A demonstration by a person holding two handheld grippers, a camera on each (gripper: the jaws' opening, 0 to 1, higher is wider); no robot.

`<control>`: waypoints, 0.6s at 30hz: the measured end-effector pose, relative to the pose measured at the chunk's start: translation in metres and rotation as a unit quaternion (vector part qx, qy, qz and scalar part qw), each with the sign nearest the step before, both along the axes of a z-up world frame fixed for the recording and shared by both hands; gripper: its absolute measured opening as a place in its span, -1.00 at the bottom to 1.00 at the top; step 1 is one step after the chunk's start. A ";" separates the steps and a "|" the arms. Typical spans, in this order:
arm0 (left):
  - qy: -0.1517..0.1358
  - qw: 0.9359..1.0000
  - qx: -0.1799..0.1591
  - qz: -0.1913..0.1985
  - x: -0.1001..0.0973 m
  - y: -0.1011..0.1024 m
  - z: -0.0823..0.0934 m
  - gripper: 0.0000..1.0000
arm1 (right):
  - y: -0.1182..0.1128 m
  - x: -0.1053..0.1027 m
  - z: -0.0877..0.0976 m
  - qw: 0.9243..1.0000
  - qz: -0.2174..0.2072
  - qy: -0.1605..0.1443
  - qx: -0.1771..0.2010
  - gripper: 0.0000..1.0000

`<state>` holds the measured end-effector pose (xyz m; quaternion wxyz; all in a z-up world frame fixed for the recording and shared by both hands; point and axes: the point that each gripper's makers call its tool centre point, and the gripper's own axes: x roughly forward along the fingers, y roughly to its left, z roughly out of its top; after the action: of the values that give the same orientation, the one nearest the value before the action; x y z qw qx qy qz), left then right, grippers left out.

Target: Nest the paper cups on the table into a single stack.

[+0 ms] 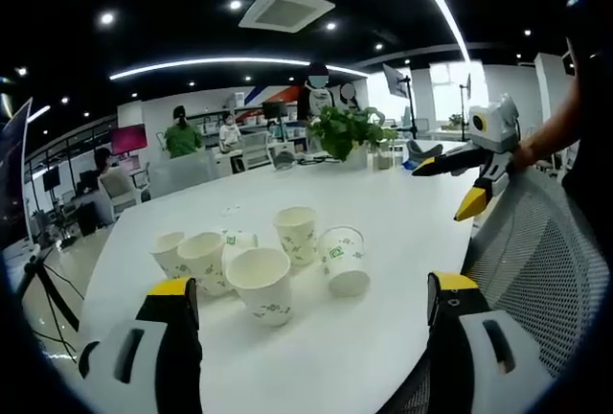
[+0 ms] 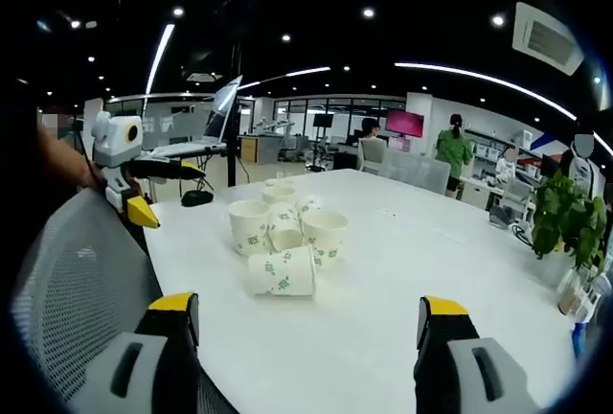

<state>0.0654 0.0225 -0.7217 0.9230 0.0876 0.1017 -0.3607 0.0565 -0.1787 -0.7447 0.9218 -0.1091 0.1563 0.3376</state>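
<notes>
Cups: white paper cups with green print (image 1: 261, 280) clustered on white surface (image 1: 383, 222), one tipped over (image 2: 282, 272).
Left hand-held gripper (image 1: 311, 309): released, just short of cups.
Right hand-held gripper (image 2: 306, 328): released, near tipped cup.

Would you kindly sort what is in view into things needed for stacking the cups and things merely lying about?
For the job:
- paper cups, clustered, one lying on its side
- white table under them
- left tool and right tool, both open and empty

Just about:
- mesh chair at the table's edge
- potted plant at the far end
- people and desks behind
</notes>
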 end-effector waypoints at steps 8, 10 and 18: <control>-0.003 1.000 -0.006 0.005 0.001 0.002 0.002 0.98 | -0.002 0.001 0.004 1.000 -0.007 0.000 0.016 0.88; -0.005 1.000 -0.004 0.004 0.001 0.002 0.002 0.98 | -0.002 0.001 0.004 1.000 -0.007 0.002 0.019 0.88; 0.003 1.000 -0.005 0.001 0.000 0.002 -0.001 0.98 | 0.000 -0.001 -0.002 1.000 0.001 0.013 0.009 0.89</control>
<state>0.0658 0.0247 -0.7231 0.9233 0.0821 0.1034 -0.3608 0.0554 -0.1784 -0.7469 0.9202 -0.0969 0.1651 0.3413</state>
